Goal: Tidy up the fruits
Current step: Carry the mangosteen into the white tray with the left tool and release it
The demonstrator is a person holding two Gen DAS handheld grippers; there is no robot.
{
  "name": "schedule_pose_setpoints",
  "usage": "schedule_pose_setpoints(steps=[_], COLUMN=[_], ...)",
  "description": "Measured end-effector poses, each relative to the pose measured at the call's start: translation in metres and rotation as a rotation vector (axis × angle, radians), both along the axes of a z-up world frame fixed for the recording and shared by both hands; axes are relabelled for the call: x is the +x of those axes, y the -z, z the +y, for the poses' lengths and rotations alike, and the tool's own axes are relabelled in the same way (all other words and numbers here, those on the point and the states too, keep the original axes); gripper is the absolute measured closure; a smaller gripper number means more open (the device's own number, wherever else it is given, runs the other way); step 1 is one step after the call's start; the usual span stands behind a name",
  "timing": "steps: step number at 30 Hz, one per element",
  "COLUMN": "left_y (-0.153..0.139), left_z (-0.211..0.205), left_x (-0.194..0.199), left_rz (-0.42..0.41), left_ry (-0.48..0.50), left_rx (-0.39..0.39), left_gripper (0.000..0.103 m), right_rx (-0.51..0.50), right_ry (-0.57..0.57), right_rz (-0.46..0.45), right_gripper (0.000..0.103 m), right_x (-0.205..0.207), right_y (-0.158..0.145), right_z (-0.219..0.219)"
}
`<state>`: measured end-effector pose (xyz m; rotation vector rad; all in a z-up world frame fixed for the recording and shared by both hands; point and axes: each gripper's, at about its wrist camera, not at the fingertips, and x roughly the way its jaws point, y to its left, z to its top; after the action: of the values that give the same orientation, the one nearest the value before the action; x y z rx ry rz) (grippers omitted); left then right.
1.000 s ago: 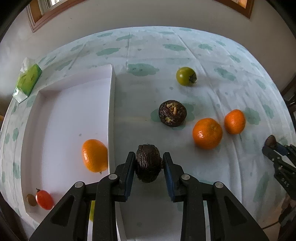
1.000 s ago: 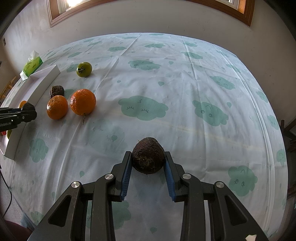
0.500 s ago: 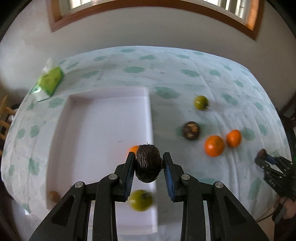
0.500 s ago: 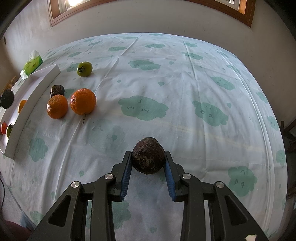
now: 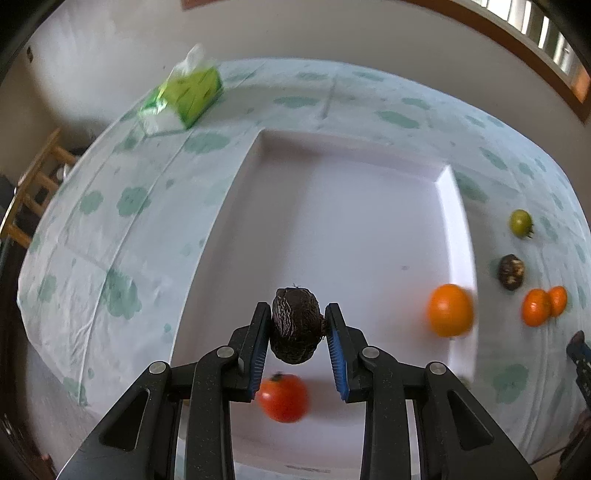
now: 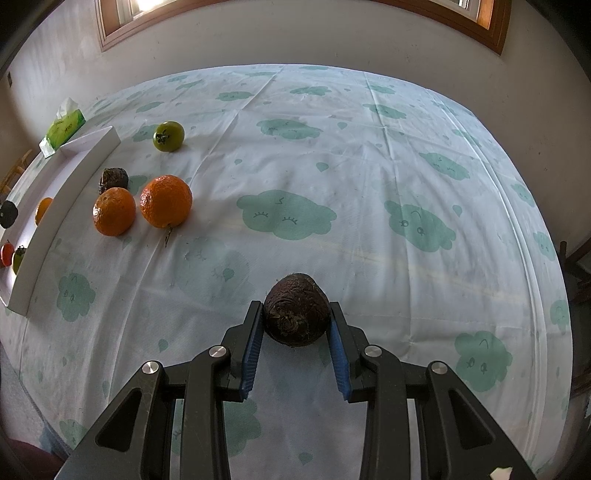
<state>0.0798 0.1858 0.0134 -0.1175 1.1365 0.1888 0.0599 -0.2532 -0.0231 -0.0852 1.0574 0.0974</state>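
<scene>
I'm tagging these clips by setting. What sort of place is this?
Probably a home dining room: a table under a cloud-print tablecloth, a wood-framed window in a plain wall, a tissue pack, and a wooden chair beside the table.

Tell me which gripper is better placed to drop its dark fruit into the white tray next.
Left. The left gripper holds its dark fruit over the white tray; the right gripper is far across the tablecloth.

white tray (image 5: pixel 332 229); mint cloud-print tablecloth (image 6: pixel 332 166); orange mandarins (image 6: pixel 166 201); green tissue pack (image 5: pixel 184 96).
</scene>
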Motion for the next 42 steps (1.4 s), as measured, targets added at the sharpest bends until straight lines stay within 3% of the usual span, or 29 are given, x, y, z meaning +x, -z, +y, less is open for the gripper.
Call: schedule_pose_setpoints(steps=[9,21,27,32,42], left_y=[0.023,0.024,0.023,0.017,-0.003], left_z=[0.017,0.016,0.023,0.025,0.02], left_x=[0.0,-0.005,-0.008,-0.014,-0.033], left_rz=[0.047,0.021,-0.006,-0.044,-0.101], left_ry=[-0.006,0.025,0.02,0.02,0.042], left_rx=[-0.001,0.007,-0.048,-0.079,-0.063], left_gripper=[0.072,0.071,0.07,0.062,0.058], right_rx=[-0.016,-0.048,-0.053,-0.052,-0.015], right_ry=[0.006,0.004,-0.007,-0.033,-0.165], right_rz=[0.01,0.023,0.01,-0.011,-0.064], right_gripper=[0.072,0.072,0.072,0.072,0.072], right_x=[0.002,0.004,0.0,0.0,0.004], right_y=[0.0,-0.001,-0.008,-0.021,-0.047], right_z=[0.003,0.008,0.017,0.034,0.097])
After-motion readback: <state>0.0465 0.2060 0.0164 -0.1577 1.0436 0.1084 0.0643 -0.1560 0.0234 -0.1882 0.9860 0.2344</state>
